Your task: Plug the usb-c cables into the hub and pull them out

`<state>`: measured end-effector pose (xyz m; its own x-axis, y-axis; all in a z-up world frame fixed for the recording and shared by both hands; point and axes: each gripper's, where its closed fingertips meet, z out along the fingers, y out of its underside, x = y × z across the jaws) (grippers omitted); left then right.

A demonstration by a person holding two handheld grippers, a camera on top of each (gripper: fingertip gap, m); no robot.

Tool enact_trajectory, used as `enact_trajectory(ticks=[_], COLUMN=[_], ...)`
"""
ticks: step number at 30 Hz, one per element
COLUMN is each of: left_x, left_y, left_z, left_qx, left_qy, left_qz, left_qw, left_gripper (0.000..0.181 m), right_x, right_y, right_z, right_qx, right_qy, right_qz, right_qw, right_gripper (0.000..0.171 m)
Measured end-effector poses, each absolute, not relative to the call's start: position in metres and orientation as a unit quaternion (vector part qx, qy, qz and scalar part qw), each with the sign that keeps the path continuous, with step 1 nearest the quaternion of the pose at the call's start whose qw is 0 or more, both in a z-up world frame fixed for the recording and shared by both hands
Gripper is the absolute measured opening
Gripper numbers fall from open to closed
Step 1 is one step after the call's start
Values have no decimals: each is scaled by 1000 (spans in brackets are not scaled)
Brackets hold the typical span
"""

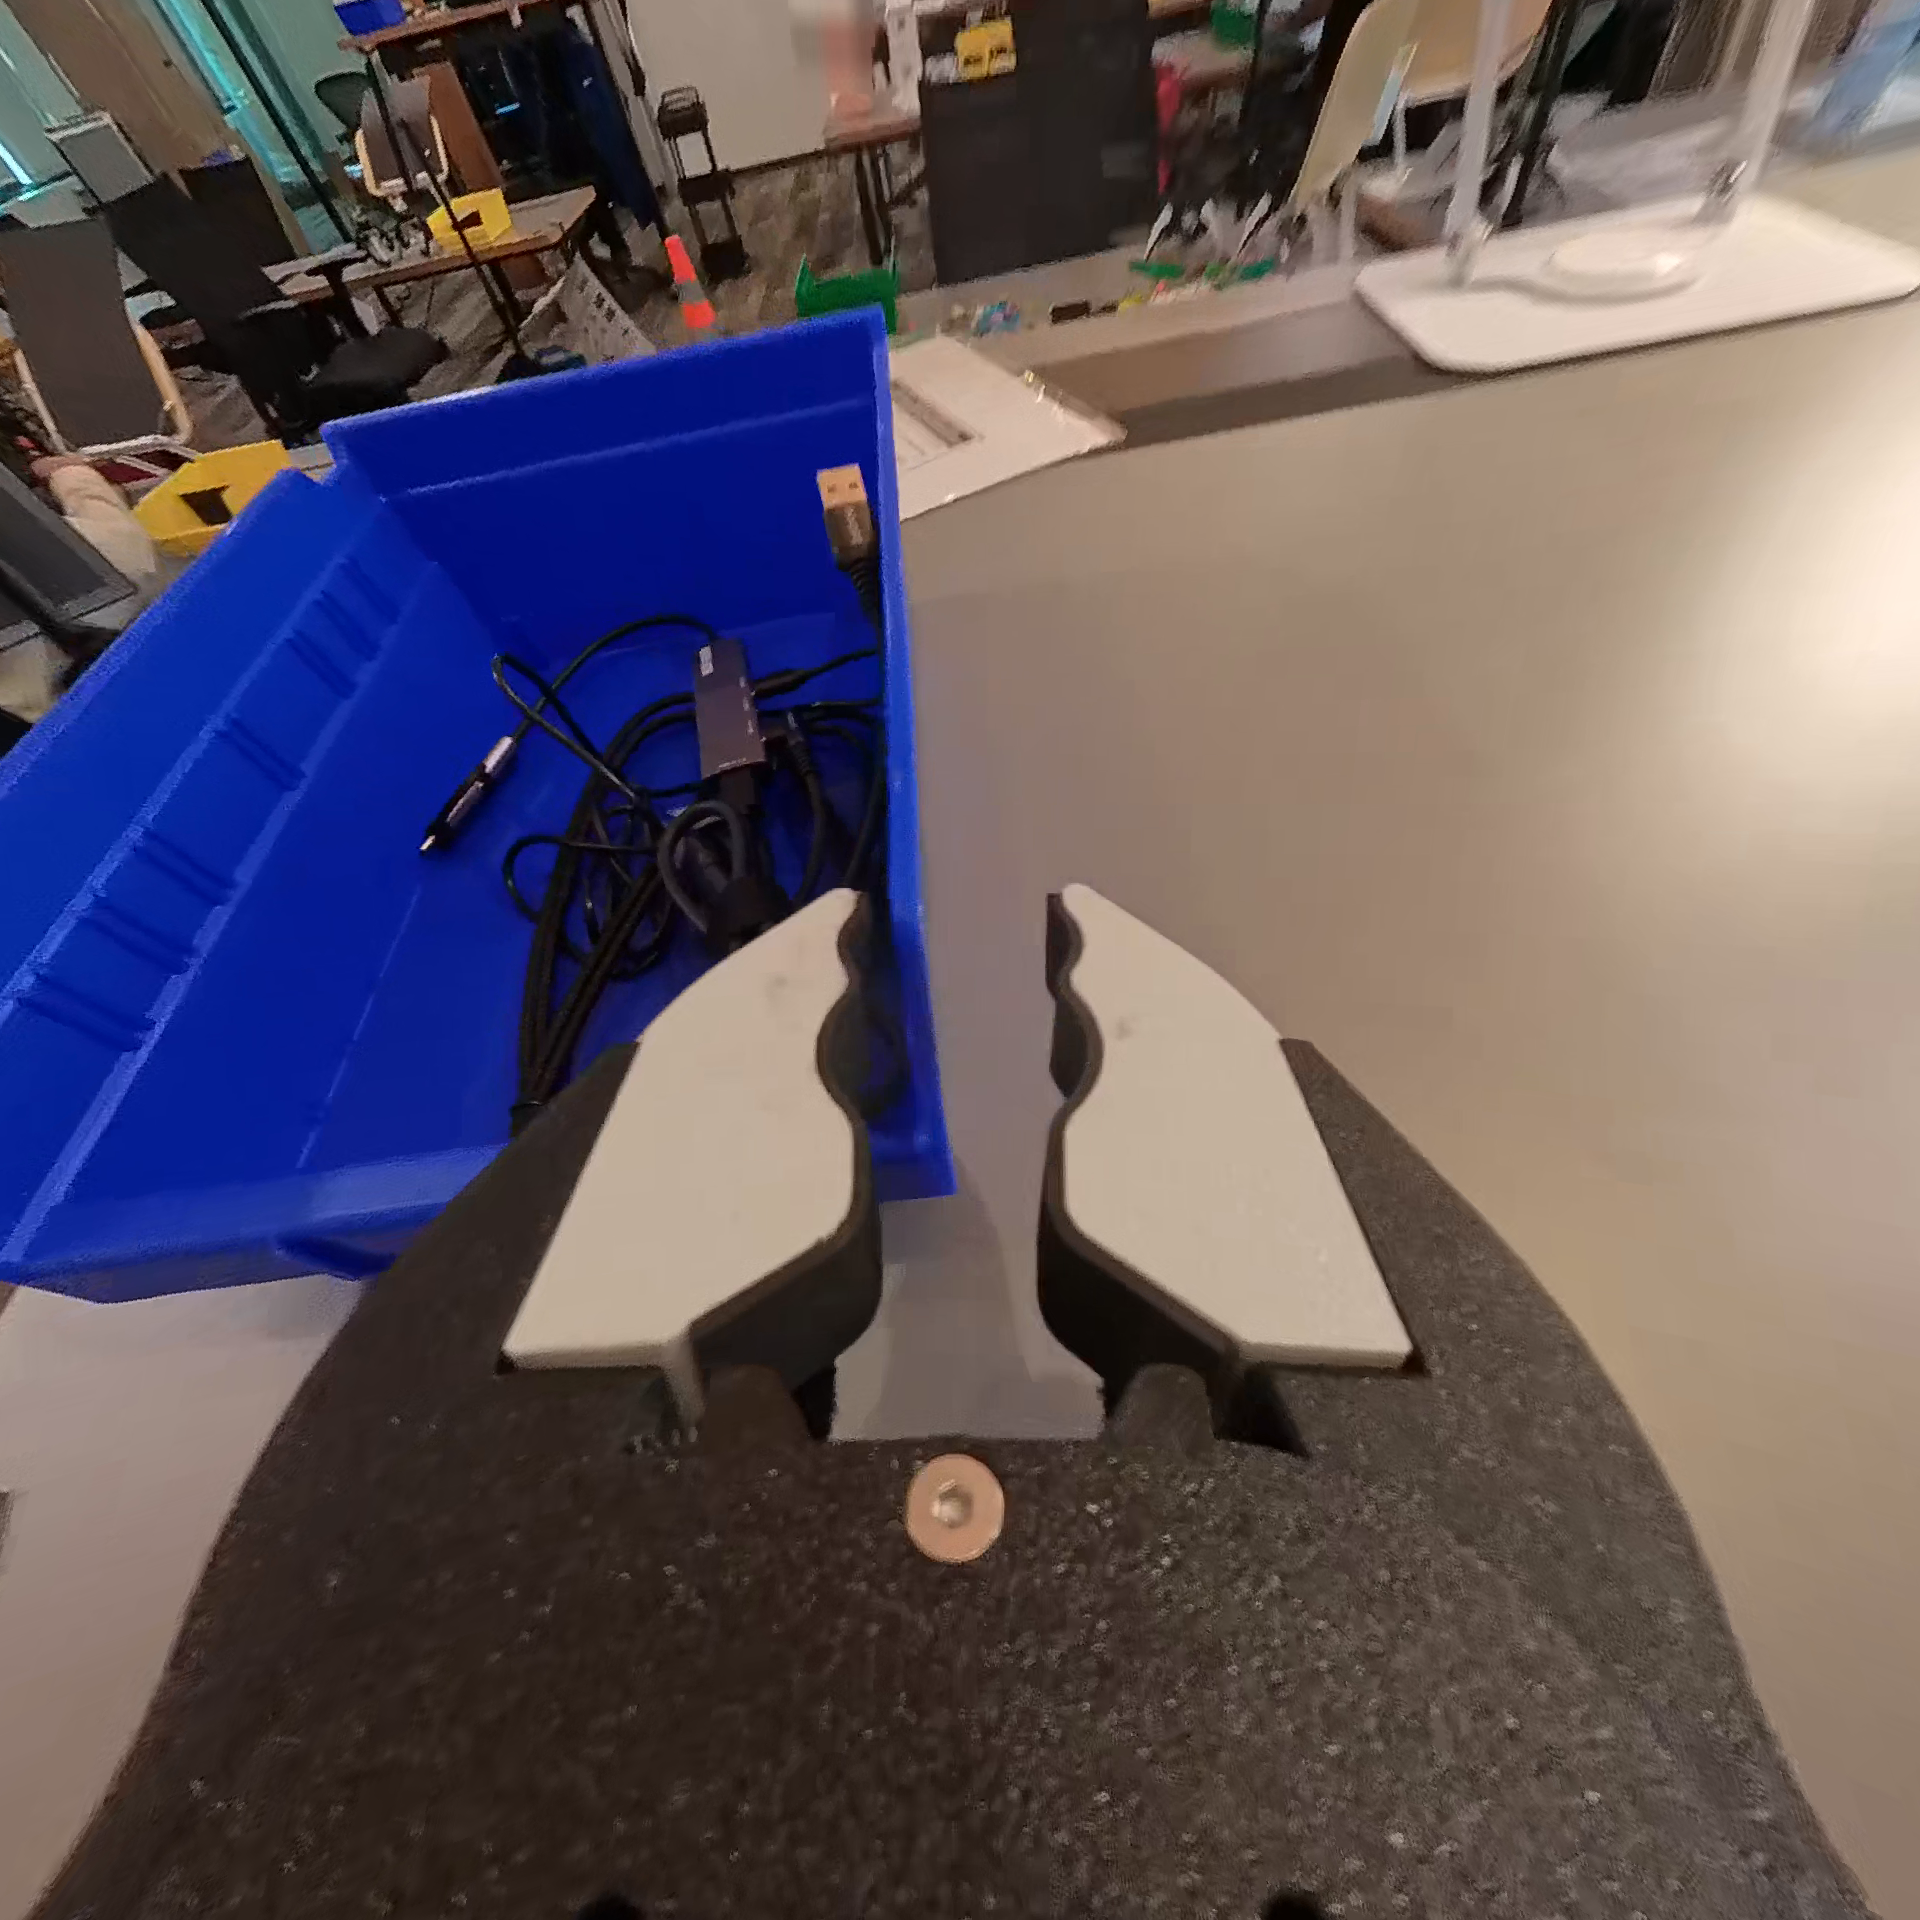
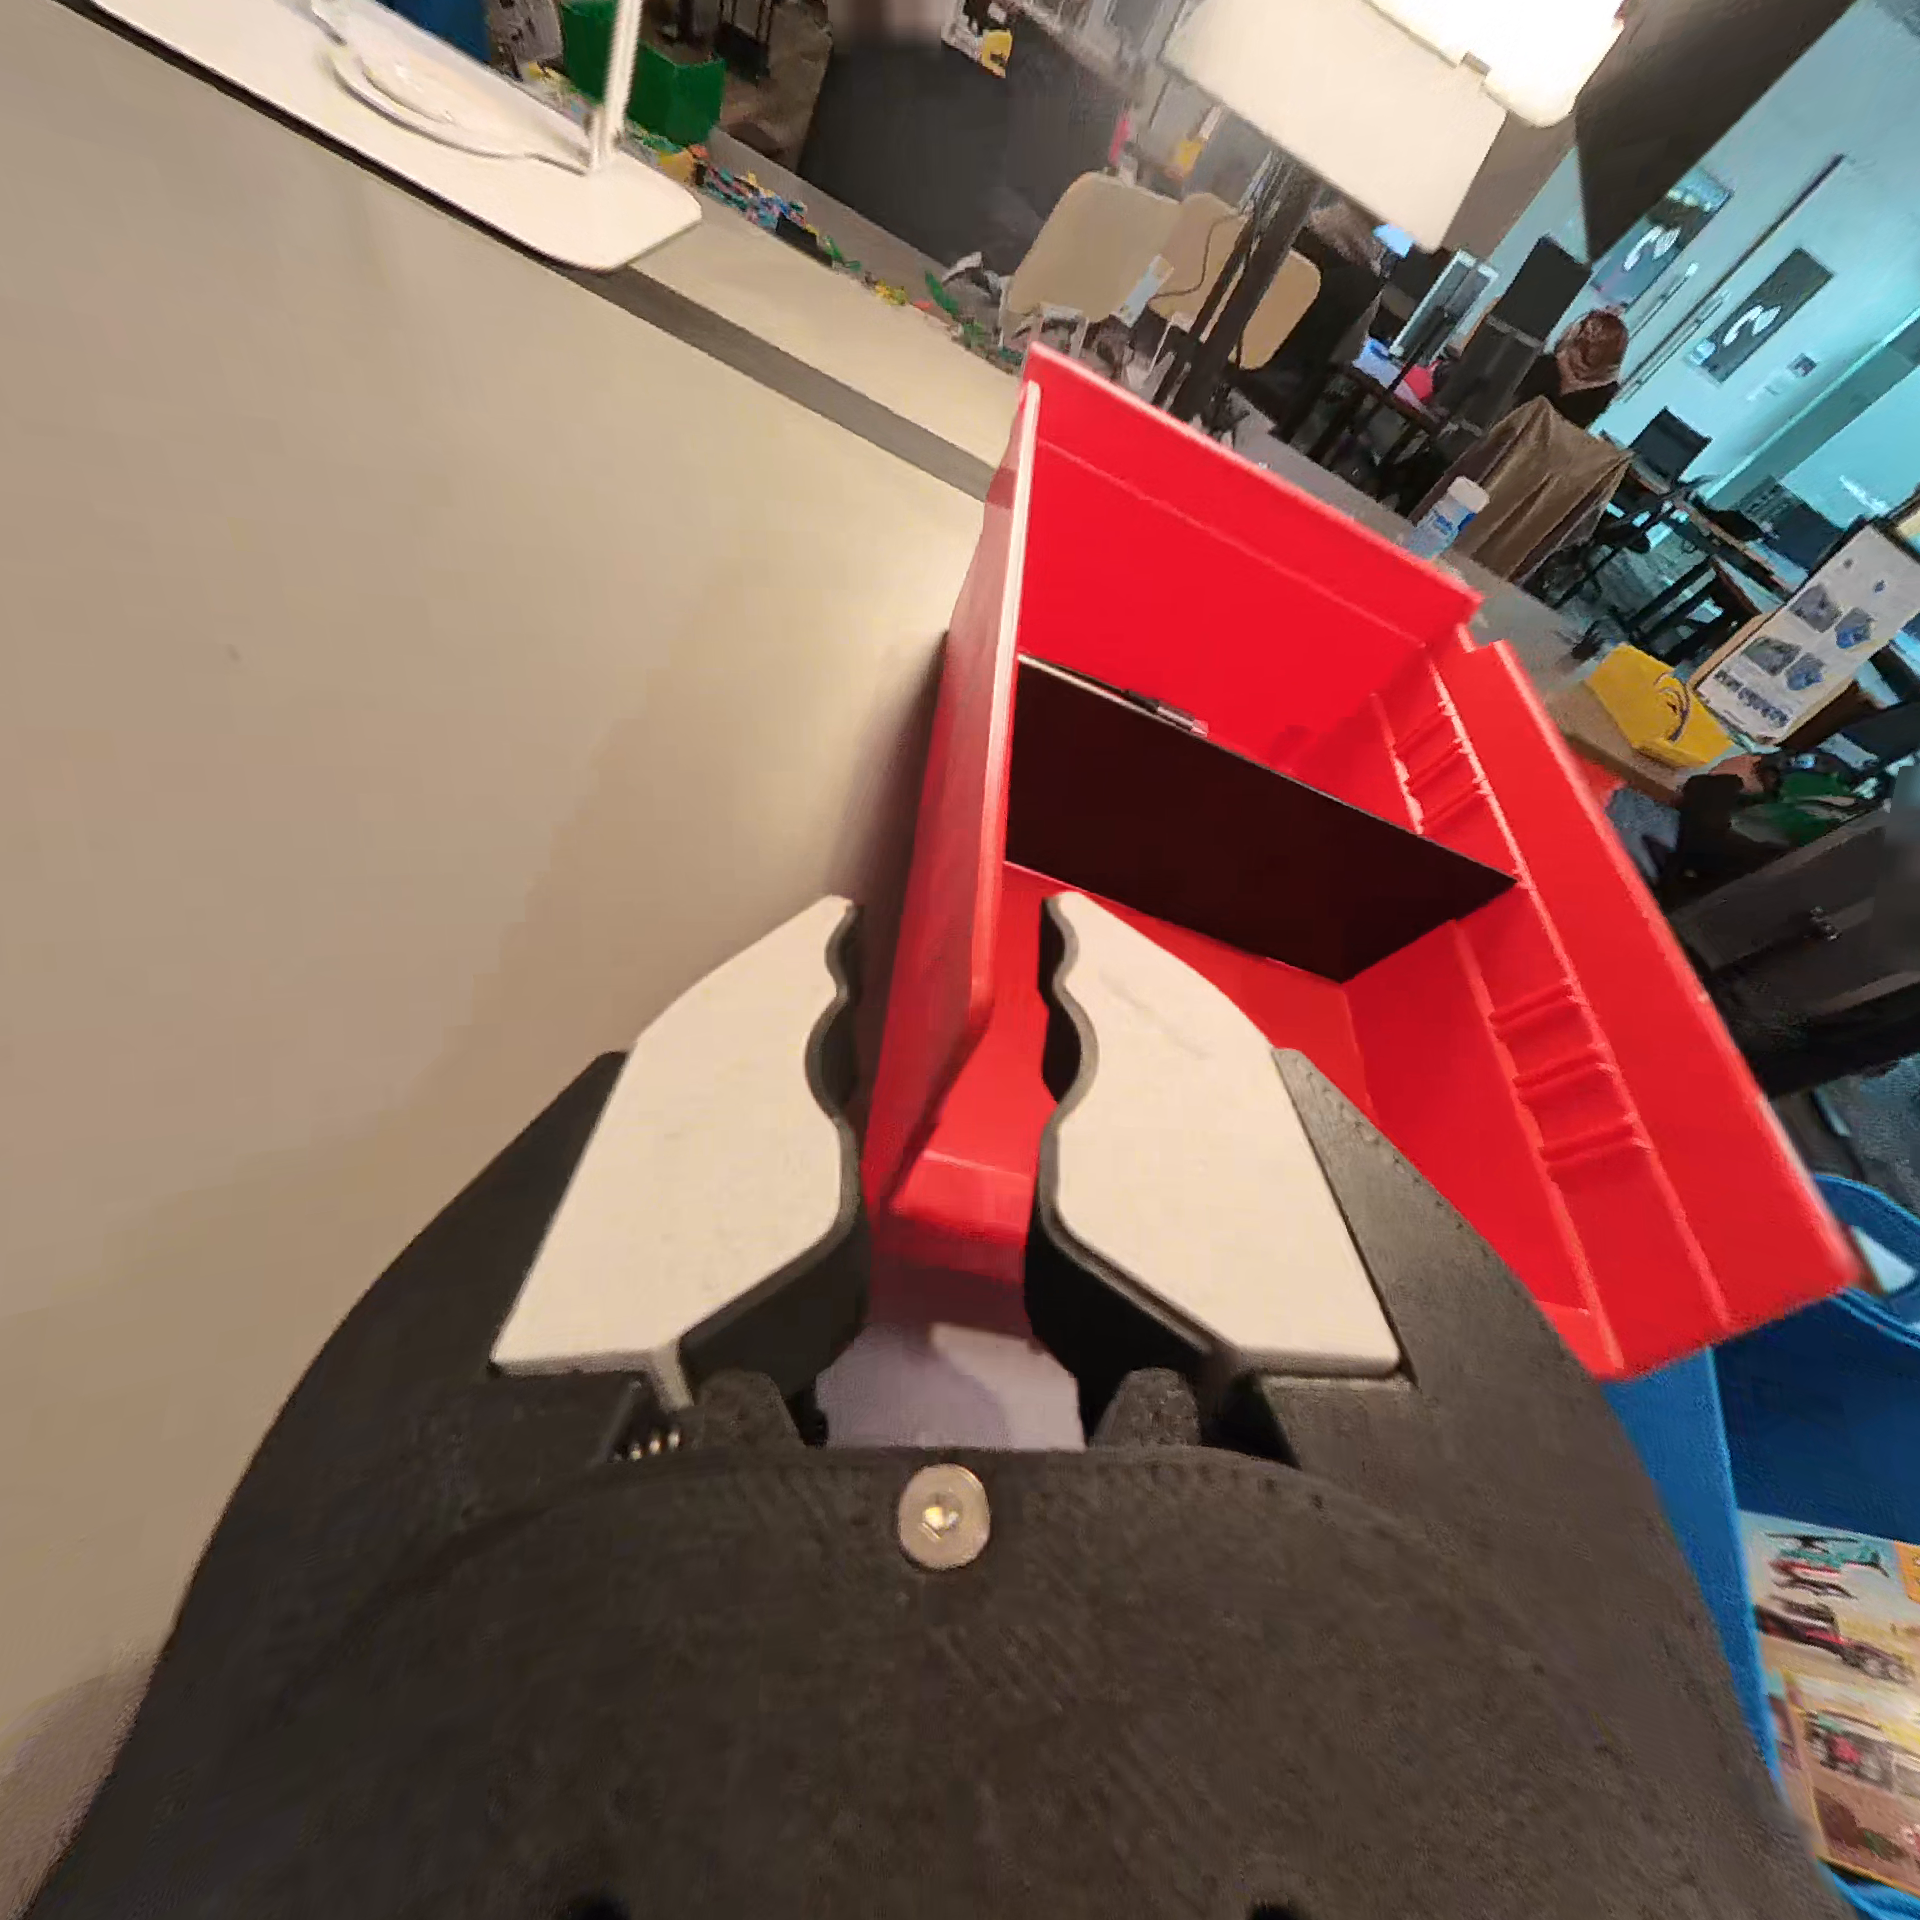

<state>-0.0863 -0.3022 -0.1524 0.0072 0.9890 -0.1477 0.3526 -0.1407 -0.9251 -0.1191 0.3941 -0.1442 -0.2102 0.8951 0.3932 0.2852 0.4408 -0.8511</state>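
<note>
Everything the task needs sits in the blue bin (image 1: 312,935), which rests on the bench (image 1: 1455,831), and that bin is the handiest landmark. Inside it, toward its right wall, lies the hub (image 1: 730,717), a small dark grey block resting on top of a loose heap of black cables (image 1: 665,894); some of them seem to run into its side, though it is too small to tell which are seated. Left of the hub, on the bare blue floor, lies a separate plug (image 1: 468,795) with a metal collar, and at the far right corner one gold-ended plug (image 1: 844,514) stands propped up against the wall (probably just where its stiff lead left it). The left gripper (image 1: 961,914) hovers over the bin's near right corner with its jaws parted and nothing between them, which suits a reach down to the hub or a plug; none of the task looks begun. The right gripper (image 2: 951,920) is well away from the blue bin, over a red bin (image 2: 1299,644) crossed by a black divider (image 2: 1226,821). Its jaws are also apart and straddle the red bin's left wall without visibly pressing it, so it grips nothing. Judging by this, the left side will pick first, and tangled leads could drag the hub along.
</note>
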Motion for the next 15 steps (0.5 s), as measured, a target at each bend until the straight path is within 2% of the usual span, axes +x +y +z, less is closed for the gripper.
enact_trajectory(ticks=[4, 7, 11, 15], left_x=[-72, -70, -81, -94], left_y=[-291, -288, -302, -325], left_z=[-125, -109, -99, -103], left_qx=[-584, -577, -566, -562], left_qy=[-540, -539, -561, -599], left_qz=[446, 441, 429, 404], left_qw=[411, 428, 425, 403], left_gripper=[37, 36, 37, 37], right_x=[-90, -80, -87, -96], right_y=[384, 354, 296, 256], right_z=[-120, -115, -145, -191], right_qx=[-389, -371, -372, -382], right_qy=[-708, -716, -737, -770], right_qz=[324, 363, 419, 413], right_qw=[493, 467, 378, 301], right_gripper=[34, 31, 30, 29])
